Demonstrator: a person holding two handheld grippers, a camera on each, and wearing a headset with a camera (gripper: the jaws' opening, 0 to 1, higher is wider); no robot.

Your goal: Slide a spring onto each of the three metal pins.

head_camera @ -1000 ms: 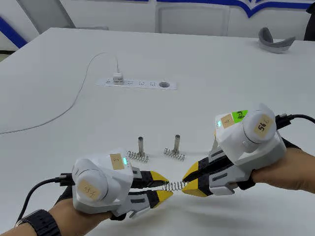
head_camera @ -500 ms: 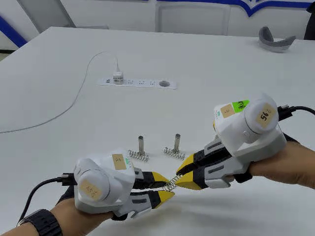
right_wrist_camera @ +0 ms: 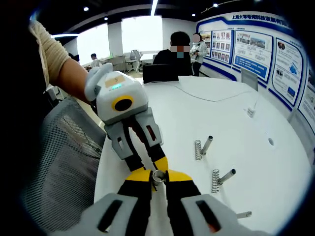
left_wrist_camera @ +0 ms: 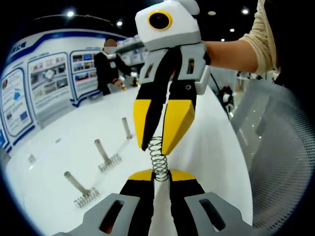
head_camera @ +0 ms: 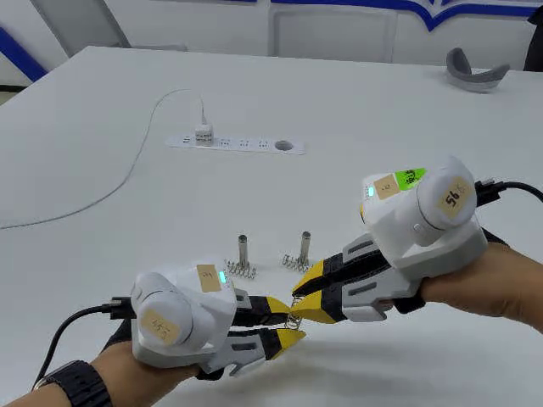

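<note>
Spring (left_wrist_camera: 158, 158) pinched by left tongs (head_camera: 288, 322) and right tongs (head_camera: 299, 299); pins (head_camera: 243, 250), power strip (head_camera: 237, 144) beyond.

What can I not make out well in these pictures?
- Held spring, head view: mostly covered by the yellow tips of the left gripper and right gripper.
- Held spring, right gripper view: seen end-on, length hidden.
- Farthest pin, left gripper view: too small to tell whether a spring lies beside it.
</note>
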